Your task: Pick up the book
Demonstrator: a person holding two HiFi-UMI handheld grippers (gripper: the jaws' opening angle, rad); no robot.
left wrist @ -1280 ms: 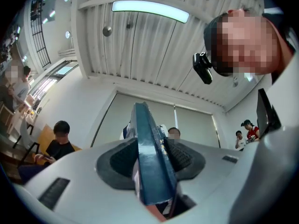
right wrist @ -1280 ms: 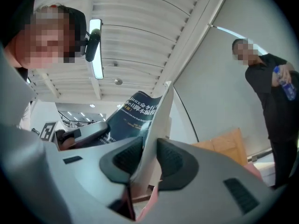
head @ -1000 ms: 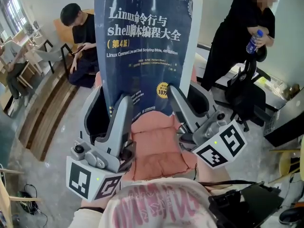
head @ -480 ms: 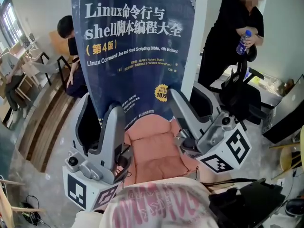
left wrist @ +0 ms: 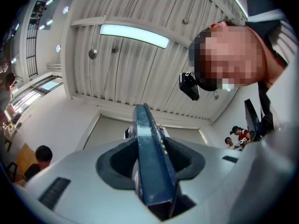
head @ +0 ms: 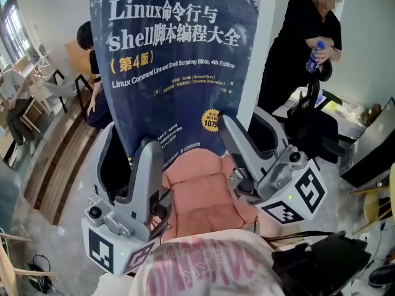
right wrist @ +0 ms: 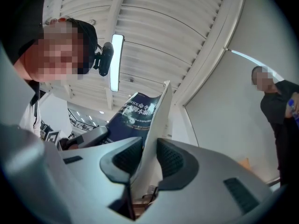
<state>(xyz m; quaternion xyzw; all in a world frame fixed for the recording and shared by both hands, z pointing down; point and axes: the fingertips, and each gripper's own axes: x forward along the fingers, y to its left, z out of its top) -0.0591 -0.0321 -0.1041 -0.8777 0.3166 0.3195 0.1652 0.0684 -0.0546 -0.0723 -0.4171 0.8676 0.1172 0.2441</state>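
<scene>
Holding: the person has the book (head: 173, 73) clamped between two grippers, upright, with its blue front cover facing the head camera.
Left jaws: the left gripper (head: 131, 160) grips the lower left of the book. Its jaws stand moderately apart, and its own view shows the thick dark-blue spine pressed between the pads.
Right jaws: the right gripper (head: 250, 137) grips the lower right. Its jaws are set narrower, and its own view shows them closed on a thin white edge of the book.
Book's place: it is in the air, well clear of the pink chair (head: 200, 196) below, and touches nothing but the jaws. Its top runs out of the head view.
Just changed: compared with a second ago, the cover sits higher and fills more of the head view, and it leans less to one side. Over the last half second it has hardly shifted, and both grips look the same.
Meaning for the task: the lift appears done and the book is now steady, so the pick-up is judged essentially complete.
Bystanders: a standing person (head: 302, 48) with a bottle (head: 315, 54) is behind on the right, and a seated person (head: 95, 60) behind on the left. Both are well away from the book.
Risk: the right jaws' narrow hold on the thin edge looks the weaker of the two. If it slipped, the heavy book would likely pivot about the spine grip.
</scene>
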